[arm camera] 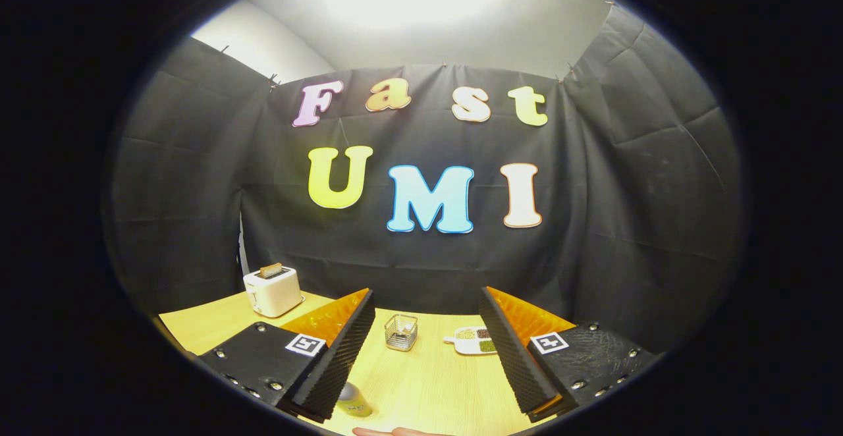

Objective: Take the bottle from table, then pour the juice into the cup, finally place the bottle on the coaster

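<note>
Bottle first: what I take to be the small pale green bottle with a grey cap (353, 402) stands low on the light wooden table (428, 377), just beside the inner face of the left finger and partly hidden behind it, so only its top and shoulder show. It sits upright, which suits a grasp from the side, though its full shape cannot be made out from here.

From the gripper view, the gripper (427, 350) has its fingers spread wide apart with nothing between them but bare tabletop; they press on nothing. That wide stance reads as readiness to close round the bottle, and the step in hand looks like the approach, with the task barely begun. The bottle lies off to the left of the gap, so I judge the gripper must shift left and drop lower before it can close.

Beyond the fingers, near the middle of the table, stands a small clear square glass cup (401, 332), upright and apart from everything else, leaving room to pour. To its right lies a white divided dish with green and dark fillings (475, 342). Further back on the left, by the cloth wall, a cream toaster with a slice of toast in its slot (272, 291) stands clear of the work. I cannot pick out a coaster with certainty
</note>
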Tool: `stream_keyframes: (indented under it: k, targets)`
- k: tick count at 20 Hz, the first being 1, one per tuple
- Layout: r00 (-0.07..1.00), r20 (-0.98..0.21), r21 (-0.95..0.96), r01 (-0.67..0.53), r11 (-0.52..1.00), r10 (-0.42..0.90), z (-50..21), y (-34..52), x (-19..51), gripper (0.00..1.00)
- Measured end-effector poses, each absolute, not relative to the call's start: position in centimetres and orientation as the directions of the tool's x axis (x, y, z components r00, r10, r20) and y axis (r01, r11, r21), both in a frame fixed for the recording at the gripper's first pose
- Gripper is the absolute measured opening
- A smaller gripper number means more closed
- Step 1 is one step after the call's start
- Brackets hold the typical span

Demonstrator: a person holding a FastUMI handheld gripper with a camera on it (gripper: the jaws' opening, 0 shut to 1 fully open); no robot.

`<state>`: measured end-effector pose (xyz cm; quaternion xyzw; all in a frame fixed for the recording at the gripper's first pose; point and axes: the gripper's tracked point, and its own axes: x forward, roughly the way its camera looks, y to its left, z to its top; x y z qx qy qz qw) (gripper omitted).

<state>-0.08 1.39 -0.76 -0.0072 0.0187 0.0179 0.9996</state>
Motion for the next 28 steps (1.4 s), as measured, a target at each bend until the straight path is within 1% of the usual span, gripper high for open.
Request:
stream_keyframes:
  k: [4, 8, 12, 17, 20, 24, 28]
  targets:
    - [0.998, -0.034, -0.015, -0.049, 0.999, 0.048, -1.4, 2.5, -0.1, 0.98]
    - [0.996, -0.010, 0.024, -0.091, 0.996, 0.091, -2.7, 4.9, -0.2, 0.98]
    - [0.993, 0.009, 0.025, -0.118, 0.993, 0.118, -5.5, 7.4, -0.1, 0.98]
    - [0.989, -0.031, 0.039, -0.141, 0.989, 0.142, -10.7, 10.1, 1.0, 0.98]
    - [0.990, -0.037, 0.043, -0.132, 0.990, 0.134, -13.0, 11.1, 1.7, 0.98]
    - [0.988, -0.072, 0.065, -0.133, 0.989, 0.137, -16.5, 12.7, 2.1, 0.98]
    - [0.988, -0.089, 0.040, -0.123, 0.992, 0.126, -19.6, 13.6, 2.9, 0.98]
